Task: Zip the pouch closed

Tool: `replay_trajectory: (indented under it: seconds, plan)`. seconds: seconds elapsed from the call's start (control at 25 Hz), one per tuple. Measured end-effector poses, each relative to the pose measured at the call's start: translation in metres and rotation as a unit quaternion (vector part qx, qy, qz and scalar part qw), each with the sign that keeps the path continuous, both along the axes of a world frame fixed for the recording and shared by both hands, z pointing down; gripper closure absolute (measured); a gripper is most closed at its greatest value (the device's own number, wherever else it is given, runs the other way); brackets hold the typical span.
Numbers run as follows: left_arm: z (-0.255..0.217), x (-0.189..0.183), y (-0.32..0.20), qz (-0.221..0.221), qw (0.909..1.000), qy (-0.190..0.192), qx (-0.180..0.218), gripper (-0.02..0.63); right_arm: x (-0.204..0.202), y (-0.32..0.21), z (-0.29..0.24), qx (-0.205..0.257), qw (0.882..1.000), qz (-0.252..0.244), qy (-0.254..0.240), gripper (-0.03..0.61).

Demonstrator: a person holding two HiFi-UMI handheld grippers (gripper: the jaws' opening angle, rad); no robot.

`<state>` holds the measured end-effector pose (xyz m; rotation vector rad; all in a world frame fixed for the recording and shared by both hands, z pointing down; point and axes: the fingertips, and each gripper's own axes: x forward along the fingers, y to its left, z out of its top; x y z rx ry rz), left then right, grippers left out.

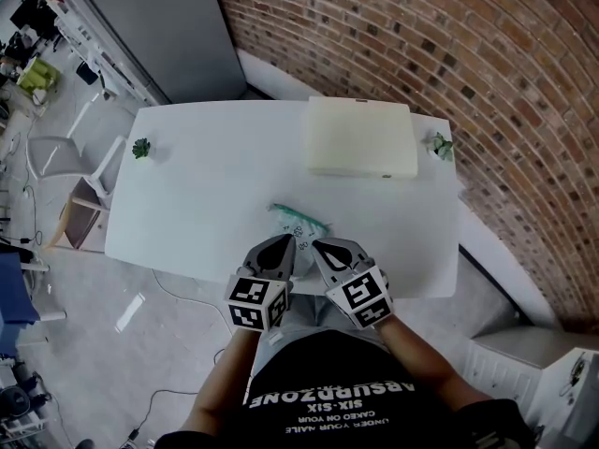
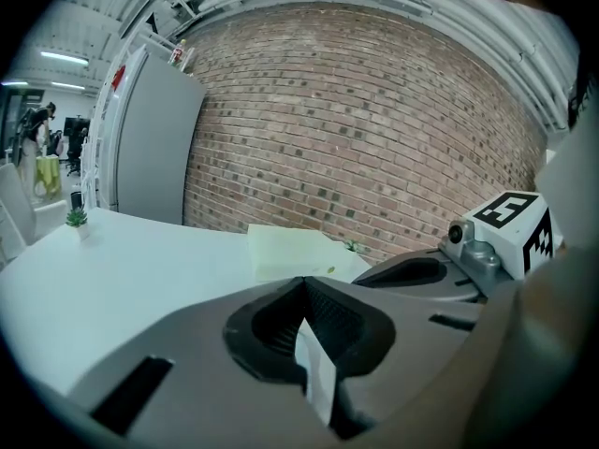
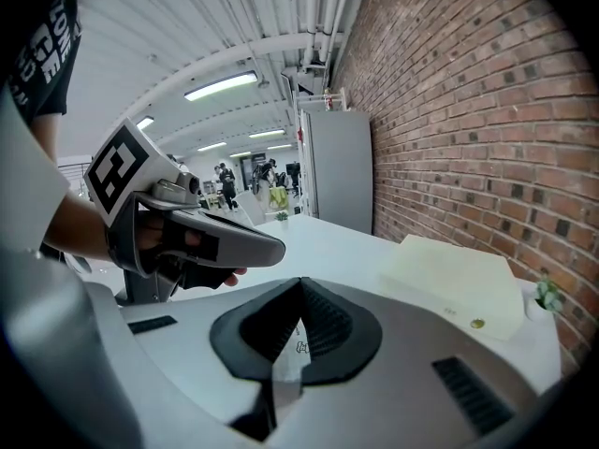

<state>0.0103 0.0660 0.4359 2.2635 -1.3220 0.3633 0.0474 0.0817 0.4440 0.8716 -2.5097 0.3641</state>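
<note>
A clear pouch (image 1: 299,221) with a teal zipper strip lies lifted near the front of the white table (image 1: 206,185). My left gripper (image 1: 286,241) and right gripper (image 1: 319,245) meet side by side at its near edge. In the left gripper view the left gripper (image 2: 302,282) is shut, with a strip of white pouch material (image 2: 318,374) pinched between its pads. The right gripper (image 3: 300,284) is likewise shut on printed pouch film (image 3: 292,355). Most of the pouch is hidden behind the jaws in both gripper views.
A flat cream box (image 1: 360,137) lies at the back right of the table. Small green plants stand at the left edge (image 1: 141,147) and the right edge (image 1: 440,144). A brick wall (image 1: 449,54) runs behind, and a chair (image 1: 89,190) stands to the left.
</note>
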Motion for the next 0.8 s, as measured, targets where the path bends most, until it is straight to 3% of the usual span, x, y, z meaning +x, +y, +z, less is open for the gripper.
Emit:
replay_trajectory:
  seconds: [0.8]
  plan:
    - [-0.003, 0.013, 0.022, 0.002, 0.9999, -0.010, -0.011, 0.607, 0.019, 0.014, 0.000, -0.011, 1.000, 0.001, 0.003, 0.581]
